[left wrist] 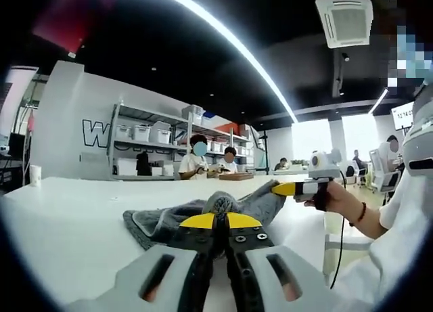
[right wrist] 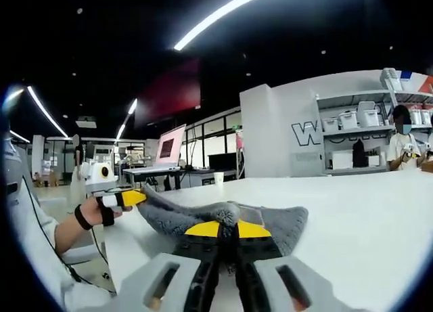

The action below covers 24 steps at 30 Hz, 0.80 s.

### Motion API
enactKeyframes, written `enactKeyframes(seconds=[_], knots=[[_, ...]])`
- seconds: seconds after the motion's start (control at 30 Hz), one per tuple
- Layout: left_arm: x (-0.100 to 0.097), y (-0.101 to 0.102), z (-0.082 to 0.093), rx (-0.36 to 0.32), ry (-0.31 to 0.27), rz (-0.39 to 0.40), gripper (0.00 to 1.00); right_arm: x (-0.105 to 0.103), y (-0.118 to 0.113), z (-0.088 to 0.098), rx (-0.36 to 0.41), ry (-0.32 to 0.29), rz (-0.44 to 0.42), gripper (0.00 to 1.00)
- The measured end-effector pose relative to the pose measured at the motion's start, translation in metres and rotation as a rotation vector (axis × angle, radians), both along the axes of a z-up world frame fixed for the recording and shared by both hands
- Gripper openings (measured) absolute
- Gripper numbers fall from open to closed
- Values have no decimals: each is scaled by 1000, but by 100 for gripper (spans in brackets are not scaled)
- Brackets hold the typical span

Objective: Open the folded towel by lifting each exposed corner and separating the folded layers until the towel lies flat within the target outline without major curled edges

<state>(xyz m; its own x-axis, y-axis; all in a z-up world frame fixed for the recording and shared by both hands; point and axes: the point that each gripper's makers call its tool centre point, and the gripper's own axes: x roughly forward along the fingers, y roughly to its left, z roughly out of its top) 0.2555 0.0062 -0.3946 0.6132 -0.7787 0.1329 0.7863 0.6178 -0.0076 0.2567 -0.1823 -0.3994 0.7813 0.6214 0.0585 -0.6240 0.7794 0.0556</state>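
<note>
One grey towel (left wrist: 203, 214), two tongs (left wrist: 215, 222) (right wrist: 226, 229), and perhaps three seated people (left wrist: 199, 160) behind

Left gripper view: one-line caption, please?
Left gripper shut on gray towel atop white table; right gripper pinches its far corner.

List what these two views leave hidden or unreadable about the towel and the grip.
- Target outline: not discernible on the white table in the left gripper view.
- Towel fold layers: bunched; right gripper covers the near edge.
- Left gripper pinch: tips block the corner held.
- Wall lettering: cut off by shelves.
</note>
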Motion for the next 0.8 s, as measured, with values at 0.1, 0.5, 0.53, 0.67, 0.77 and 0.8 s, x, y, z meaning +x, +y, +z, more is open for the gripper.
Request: enactKeyframes(seconds=[0.1, 0.5, 0.53, 0.67, 0.77, 0.8], knots=[[-3, -2, 0, 4, -5, -15, 3, -2, -1, 1, -21, -13, -10, 0], [-11, -5, -11, 100, 8, -60, 4, -13, 8, -10, -68, 18, 93, 1], [-12, -5, -17, 144, 11, -52, 4, -15, 9, -12, -81, 19, 108, 1], [-16, -5, -19, 104, 50, -83, 4, -17, 10, -14, -118, 8, 117, 2], [-15, -4, -22, 107, 61, -81, 5, -19, 11, -14, -126, 10, 128, 3], [-17, -4, -21, 108, 58, -81, 5, -20, 12, -14, -128, 9, 137, 3]])
